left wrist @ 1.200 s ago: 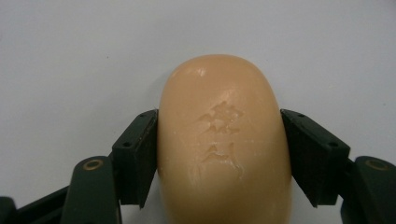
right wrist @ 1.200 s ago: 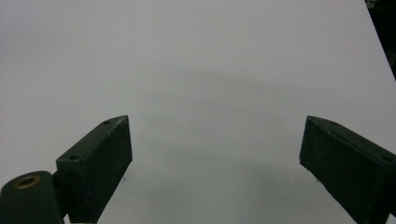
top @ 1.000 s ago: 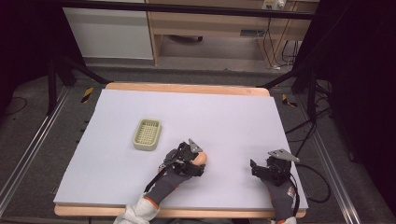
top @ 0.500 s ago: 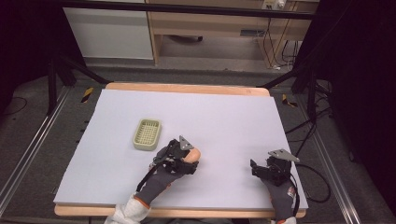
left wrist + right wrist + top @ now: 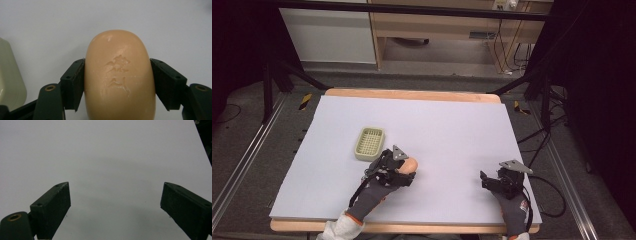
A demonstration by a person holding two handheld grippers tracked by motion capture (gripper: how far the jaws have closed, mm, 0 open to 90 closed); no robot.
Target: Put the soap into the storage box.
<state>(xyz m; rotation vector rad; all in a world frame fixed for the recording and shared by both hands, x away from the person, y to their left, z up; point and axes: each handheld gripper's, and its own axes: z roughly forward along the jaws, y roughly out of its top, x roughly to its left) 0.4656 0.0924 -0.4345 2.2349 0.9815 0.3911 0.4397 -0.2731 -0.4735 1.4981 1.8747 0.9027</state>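
An orange bar of soap (image 5: 120, 77) with a stamped mark sits between the two black jaws of my left gripper (image 5: 117, 85), which is shut on it. From above, the soap (image 5: 409, 164) and the left gripper (image 5: 404, 167) are near the table's front middle, just right of a pale green soap dish (image 5: 369, 143). The dish's edge (image 5: 10, 80) lies at the far left of the left gripper view. Near the front right corner my right gripper (image 5: 486, 181) stands open; its jaws are wide apart with nothing between them (image 5: 115, 207) over bare mat.
A pale lilac mat (image 5: 447, 125) covers the wooden table (image 5: 412, 95). Dark floor, metal rails and cables surround the table; a cable (image 5: 547, 200) trails off the front right corner. A cabinet and shelf stand behind the table.
My left gripper has carried the soap leftward and a little back, closer to the green dish. The right gripper has stayed where it was.
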